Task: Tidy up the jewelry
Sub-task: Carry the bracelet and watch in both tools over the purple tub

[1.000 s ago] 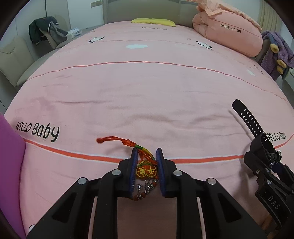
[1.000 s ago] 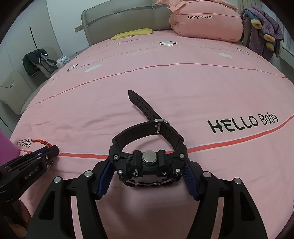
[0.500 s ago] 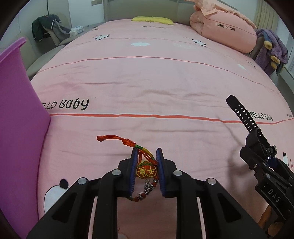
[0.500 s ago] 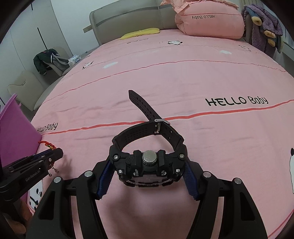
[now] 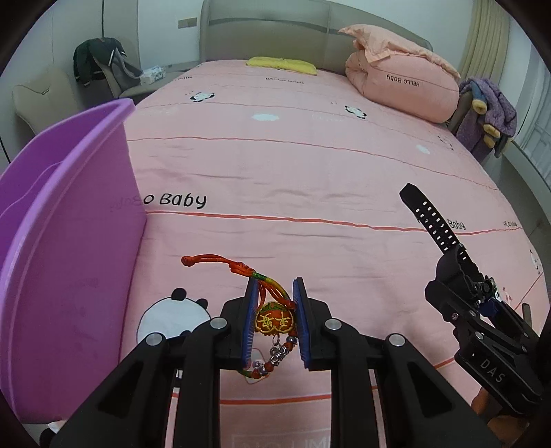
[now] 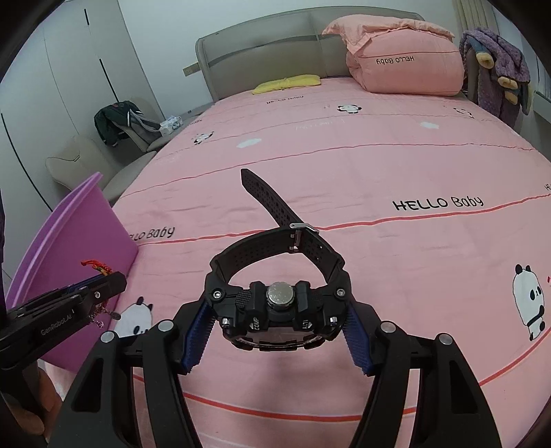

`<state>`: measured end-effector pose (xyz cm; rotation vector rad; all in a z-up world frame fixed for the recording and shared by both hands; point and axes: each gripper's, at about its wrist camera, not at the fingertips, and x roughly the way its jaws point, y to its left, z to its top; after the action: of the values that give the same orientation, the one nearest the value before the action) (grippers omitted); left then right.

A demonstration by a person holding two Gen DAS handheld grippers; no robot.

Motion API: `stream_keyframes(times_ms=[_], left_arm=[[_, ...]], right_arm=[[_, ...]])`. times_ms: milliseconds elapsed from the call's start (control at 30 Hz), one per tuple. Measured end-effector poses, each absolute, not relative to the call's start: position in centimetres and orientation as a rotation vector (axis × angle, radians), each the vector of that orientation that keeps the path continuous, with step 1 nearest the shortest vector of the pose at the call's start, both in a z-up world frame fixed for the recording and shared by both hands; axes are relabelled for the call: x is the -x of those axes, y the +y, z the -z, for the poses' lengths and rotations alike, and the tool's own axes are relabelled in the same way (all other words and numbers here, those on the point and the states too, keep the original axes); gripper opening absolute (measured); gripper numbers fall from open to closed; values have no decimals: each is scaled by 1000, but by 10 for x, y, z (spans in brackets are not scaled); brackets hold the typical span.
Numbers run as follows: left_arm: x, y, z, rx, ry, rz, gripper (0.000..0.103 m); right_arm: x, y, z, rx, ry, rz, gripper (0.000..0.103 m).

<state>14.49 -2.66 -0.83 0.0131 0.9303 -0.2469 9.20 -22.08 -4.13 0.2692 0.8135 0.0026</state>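
Pink bedsheet (image 5: 310, 165) printed with pandas and "HELLO Baby", spread to a grey headboard (image 5: 275, 27). Left wrist view: left gripper (image 5: 274, 322) pinched on an embroidered red charm bracelet (image 5: 273, 318), raised off the sheet near the bed's foot edge; purple plastic bin (image 5: 69, 241) just beside, at the bed's left edge. Right wrist view: right gripper (image 6: 275, 336) clamped on a black digital watch (image 6: 275, 310), strap pointing toward the headboard, above the foot edge.
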Motion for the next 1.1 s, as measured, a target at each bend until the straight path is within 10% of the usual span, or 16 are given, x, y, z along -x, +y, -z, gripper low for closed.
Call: stream_keyframes(times_ms=[1100], left_arm=[[-99,237,-94,65,756,-96,22]], right_arm=[[-106,59,-69,-119,739,-453,64]])
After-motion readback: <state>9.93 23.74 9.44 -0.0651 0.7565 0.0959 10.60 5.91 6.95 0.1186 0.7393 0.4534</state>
